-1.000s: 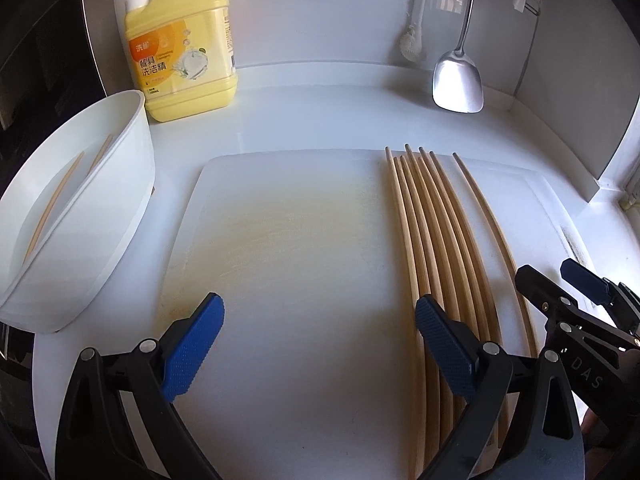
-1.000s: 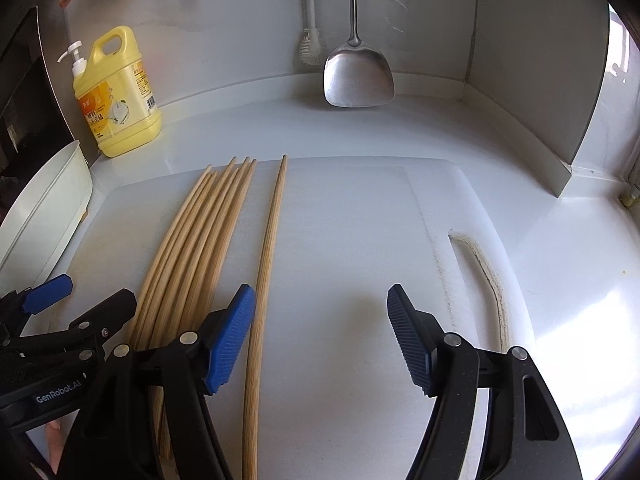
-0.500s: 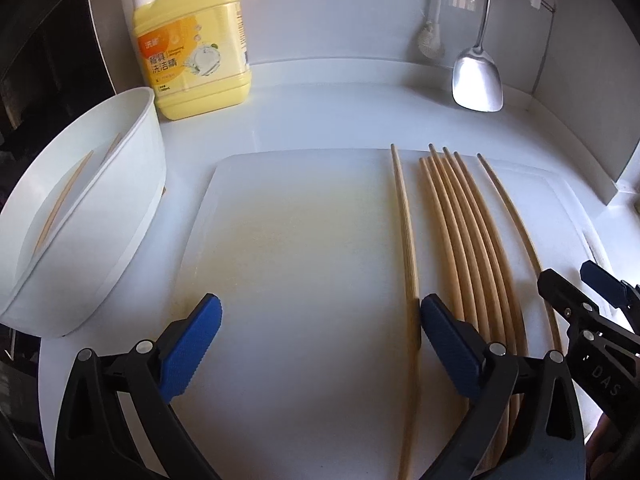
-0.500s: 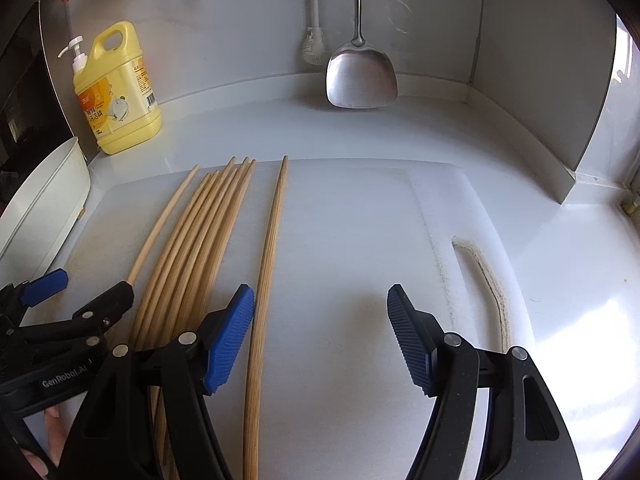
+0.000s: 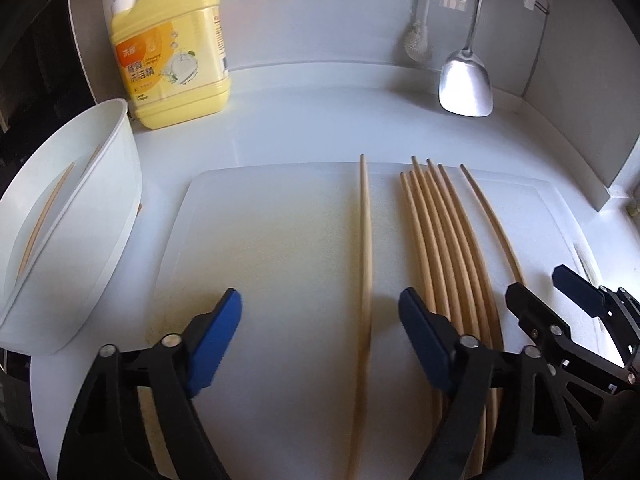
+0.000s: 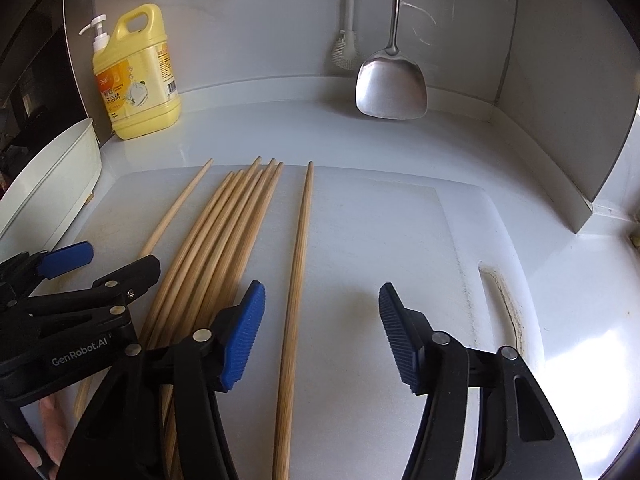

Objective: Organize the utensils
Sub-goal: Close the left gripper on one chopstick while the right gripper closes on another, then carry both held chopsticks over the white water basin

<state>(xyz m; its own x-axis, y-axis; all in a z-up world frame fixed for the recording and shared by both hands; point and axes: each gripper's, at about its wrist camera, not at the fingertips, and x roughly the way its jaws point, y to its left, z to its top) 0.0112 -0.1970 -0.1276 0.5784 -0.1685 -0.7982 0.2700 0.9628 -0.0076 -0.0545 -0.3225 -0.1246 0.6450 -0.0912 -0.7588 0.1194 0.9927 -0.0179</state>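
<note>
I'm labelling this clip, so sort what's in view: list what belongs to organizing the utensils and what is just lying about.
Part of the job:
- chopsticks on the cutting board
- lone chopstick between the left gripper fingers
- white holder, chopsticks already inside
- right gripper, open

Just lying about:
- yellow detergent bottle
- metal spatula
- hanging brush

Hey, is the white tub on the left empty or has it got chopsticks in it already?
Not empty. The white tub already holds two chopsticks, seen leaning inside it in the left wrist view.
</note>
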